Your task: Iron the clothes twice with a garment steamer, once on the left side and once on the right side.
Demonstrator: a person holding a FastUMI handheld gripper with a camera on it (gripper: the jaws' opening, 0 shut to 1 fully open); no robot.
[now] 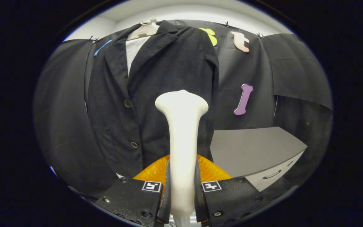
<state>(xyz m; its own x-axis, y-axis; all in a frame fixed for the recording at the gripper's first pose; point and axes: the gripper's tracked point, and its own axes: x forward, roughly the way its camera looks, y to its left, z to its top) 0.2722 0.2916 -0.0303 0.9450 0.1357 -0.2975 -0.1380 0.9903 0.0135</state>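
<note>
Gripper view showed the gripper (181,189) clamped on the white garment steamer (181,138), both fingers pressing its handle — head raised toward twelve o'clock, presumably so steam met the cloth. Just beyond hung the black jacket (143,94) on a hanger (145,29), ready for passes. At four o'clock sat a grey cabinet (257,151), well clear.
</note>
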